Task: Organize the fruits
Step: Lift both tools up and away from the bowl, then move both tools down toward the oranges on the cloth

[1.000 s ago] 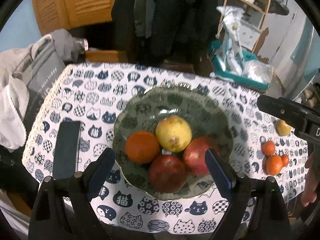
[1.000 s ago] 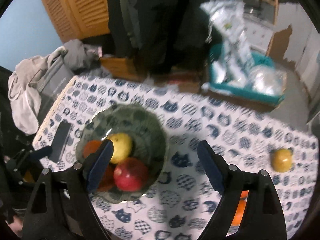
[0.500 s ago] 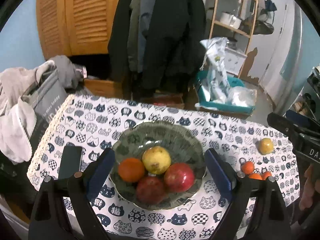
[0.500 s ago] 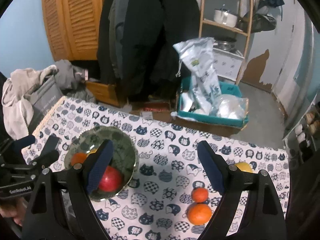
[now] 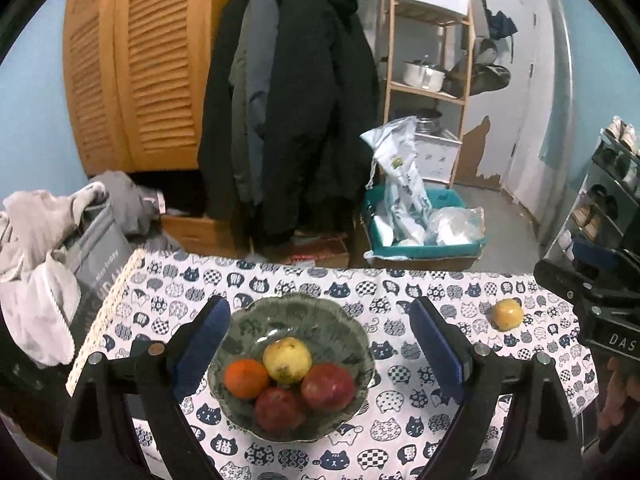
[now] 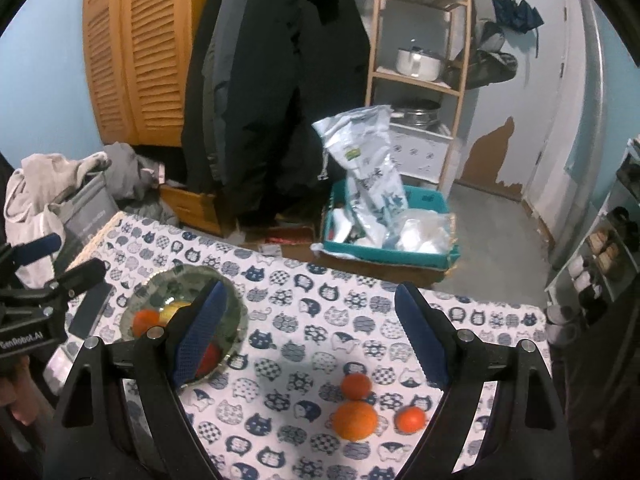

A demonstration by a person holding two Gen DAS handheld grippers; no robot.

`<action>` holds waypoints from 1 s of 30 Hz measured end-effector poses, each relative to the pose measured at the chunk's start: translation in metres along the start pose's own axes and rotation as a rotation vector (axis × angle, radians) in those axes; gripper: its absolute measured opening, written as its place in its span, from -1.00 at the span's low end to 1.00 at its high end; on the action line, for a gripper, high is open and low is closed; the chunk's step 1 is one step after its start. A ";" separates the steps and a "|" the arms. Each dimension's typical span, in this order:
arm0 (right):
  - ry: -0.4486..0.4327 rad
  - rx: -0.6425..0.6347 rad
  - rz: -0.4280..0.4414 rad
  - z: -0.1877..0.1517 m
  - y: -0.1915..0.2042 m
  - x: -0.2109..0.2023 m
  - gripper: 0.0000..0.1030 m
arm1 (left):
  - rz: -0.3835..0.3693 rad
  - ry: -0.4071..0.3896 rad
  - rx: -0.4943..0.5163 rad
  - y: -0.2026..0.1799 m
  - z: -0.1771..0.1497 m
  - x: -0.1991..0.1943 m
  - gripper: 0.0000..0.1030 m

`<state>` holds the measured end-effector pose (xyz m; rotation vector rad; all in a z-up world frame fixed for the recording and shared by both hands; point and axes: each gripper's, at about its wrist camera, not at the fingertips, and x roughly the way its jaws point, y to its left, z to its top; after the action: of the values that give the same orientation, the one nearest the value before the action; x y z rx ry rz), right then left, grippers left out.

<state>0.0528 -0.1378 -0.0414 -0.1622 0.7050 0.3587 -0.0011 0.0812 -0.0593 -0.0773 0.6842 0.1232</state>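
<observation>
Fruits: four sit in the bowl (image 5: 360,344) between the spread, empty left gripper (image 5: 320,344); three oranges (image 6: 355,420) wait under the open-jawed right gripper (image 6: 308,332).

bowl (image 6: 236,312) half behind finger (image 6: 198,336)

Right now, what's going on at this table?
A person holds two tools over the table, both open and empty. The bowl already holds four fruits: an orange, a yellow one and two red ones. The left tool hovers at the bowl. The right tool hangs over three loose oranges. A yellow fruit lies apart on the cloth.
</observation>
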 end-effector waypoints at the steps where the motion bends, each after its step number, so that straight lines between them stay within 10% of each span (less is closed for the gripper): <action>1: -0.005 0.001 -0.006 -0.001 -0.004 -0.004 0.68 | -0.008 -0.003 0.004 -0.004 0.001 -0.001 0.80; 30: -0.022 0.145 -0.159 -0.043 -0.118 -0.047 0.68 | -0.118 0.020 0.128 -0.103 0.003 -0.002 0.81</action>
<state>0.0382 -0.2711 -0.0402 -0.0759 0.6887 0.1566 0.0138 -0.0209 -0.0526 0.0039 0.7043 -0.0347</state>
